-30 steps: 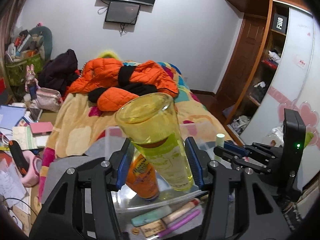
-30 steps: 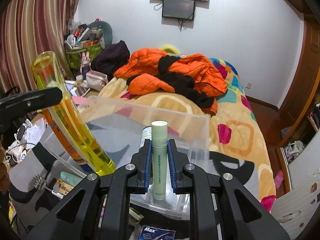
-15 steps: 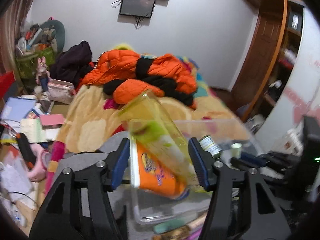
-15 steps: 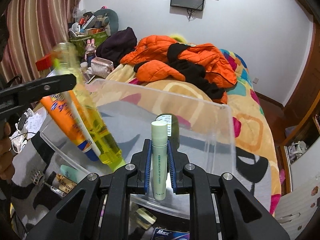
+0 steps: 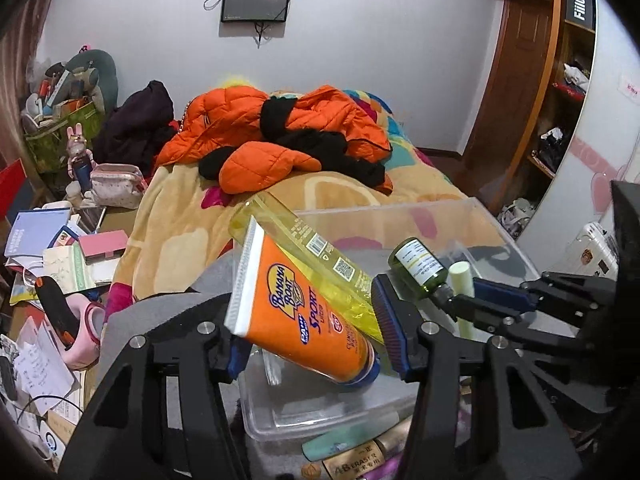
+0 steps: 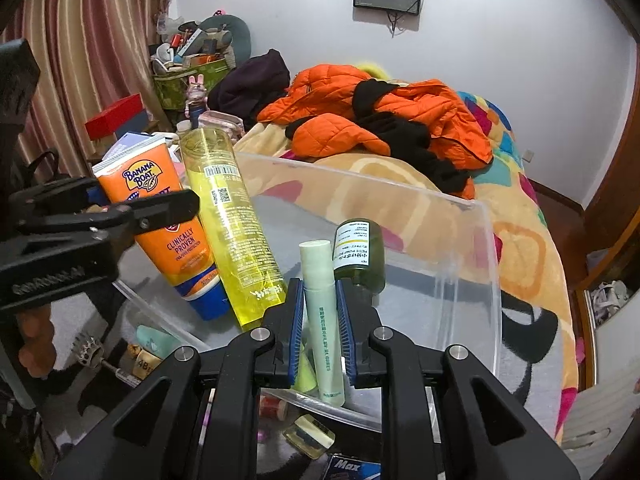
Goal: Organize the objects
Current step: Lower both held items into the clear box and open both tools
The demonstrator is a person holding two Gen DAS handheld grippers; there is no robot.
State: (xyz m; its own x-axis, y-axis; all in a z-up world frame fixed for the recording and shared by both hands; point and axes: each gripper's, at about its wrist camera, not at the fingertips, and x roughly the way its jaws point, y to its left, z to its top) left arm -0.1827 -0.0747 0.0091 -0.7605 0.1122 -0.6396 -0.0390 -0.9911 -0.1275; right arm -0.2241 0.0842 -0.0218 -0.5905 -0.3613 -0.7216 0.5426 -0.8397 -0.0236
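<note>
A clear plastic bin (image 6: 486, 280) holds an orange sunscreen tube (image 6: 160, 216), a tall yellow bottle (image 6: 232, 232) and a dark green bottle (image 6: 360, 256), all leaning. My left gripper (image 5: 308, 336) is open, its fingers either side of the sunscreen tube (image 5: 304, 312) and yellow bottle (image 5: 320, 264), not pressing them. My right gripper (image 6: 320, 320) is shut on a pale green tube (image 6: 322, 312), held upright over the bin's near edge. It shows in the left wrist view (image 5: 462, 280) beside the green bottle (image 5: 420, 266).
Small cosmetics lie on the grey mat in front of the bin (image 5: 352, 440). A bed with orange jackets (image 5: 272, 136) lies behind. A cluttered desk with papers (image 5: 48, 256) is at left, wooden shelves (image 5: 560, 100) at right.
The yellow bottle has gone from upright in my left gripper to leaning in the bin beside the sunscreen tube. The left gripper has opened wider. The right gripper has moved forward over the bin.
</note>
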